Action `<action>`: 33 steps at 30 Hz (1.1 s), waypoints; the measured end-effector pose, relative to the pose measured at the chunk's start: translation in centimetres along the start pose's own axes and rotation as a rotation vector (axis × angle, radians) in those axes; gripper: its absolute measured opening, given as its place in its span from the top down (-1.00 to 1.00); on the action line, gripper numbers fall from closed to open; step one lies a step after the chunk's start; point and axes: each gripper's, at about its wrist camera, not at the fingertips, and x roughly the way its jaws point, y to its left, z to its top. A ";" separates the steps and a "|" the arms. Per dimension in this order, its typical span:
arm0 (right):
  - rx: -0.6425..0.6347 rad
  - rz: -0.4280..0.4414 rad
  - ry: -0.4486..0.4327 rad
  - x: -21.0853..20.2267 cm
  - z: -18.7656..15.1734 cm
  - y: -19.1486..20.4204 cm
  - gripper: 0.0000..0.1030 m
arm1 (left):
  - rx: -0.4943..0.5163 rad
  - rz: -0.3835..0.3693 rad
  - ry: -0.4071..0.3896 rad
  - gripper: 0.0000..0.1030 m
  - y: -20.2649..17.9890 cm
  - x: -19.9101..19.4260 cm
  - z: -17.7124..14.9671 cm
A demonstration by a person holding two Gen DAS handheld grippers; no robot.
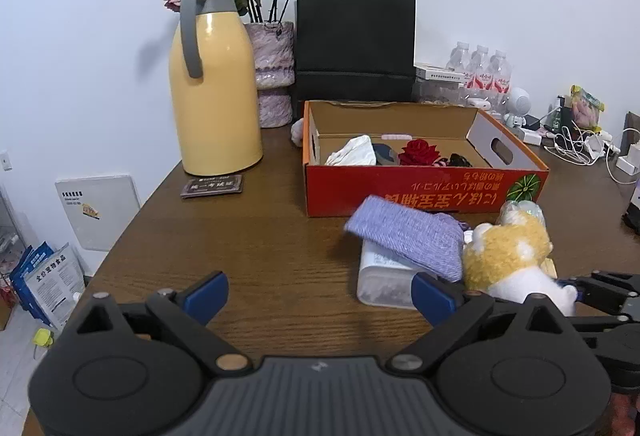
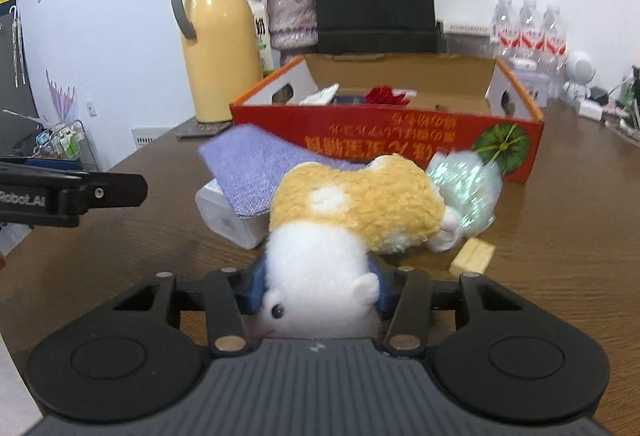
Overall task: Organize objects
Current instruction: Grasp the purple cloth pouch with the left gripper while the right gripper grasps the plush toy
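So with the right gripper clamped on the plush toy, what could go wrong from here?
1. The right gripper holds only the white end of the plush toy; the loose yellow body could sag or slip out.
2. The toy seems to touch the purple cloth and the shiny wrapped item, so lifting may drag them.
3. The cardboard box has a tall front wall; a low carry could snag.

Between my right fingers [image 2: 250, 294] I see a white-and-tan plush toy [image 2: 352, 207]; beyond them, a lilac woven cloth [image 2: 256, 163] and a red-orange box [image 2: 384, 131].
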 end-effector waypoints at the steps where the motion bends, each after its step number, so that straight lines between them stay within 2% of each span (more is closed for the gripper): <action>1: -0.001 0.002 -0.012 -0.3 0.1 -0.2 0.05 | 0.003 -0.001 -0.001 -0.91 -0.2 0.1 0.1; 10: -0.022 -0.007 -0.082 -2.3 1.2 -1.7 0.05 | 0.044 -0.012 0.002 -0.93 -2.6 1.9 1.3; 17: -0.017 -0.040 -0.113 -2.7 1.7 -4.4 0.05 | 0.122 -0.032 0.025 -1.00 -5.4 4.5 2.4; 28: -0.002 -0.061 -0.127 -1.4 1.8 -7.8 0.05 | 0.243 -0.018 0.051 -1.00 -9.3 9.4 3.2; 33: 0.013 -0.062 -0.137 -0.5 1.8 -8.6 0.05 | 0.251 0.000 0.064 -0.93 -10.0 11.2 2.7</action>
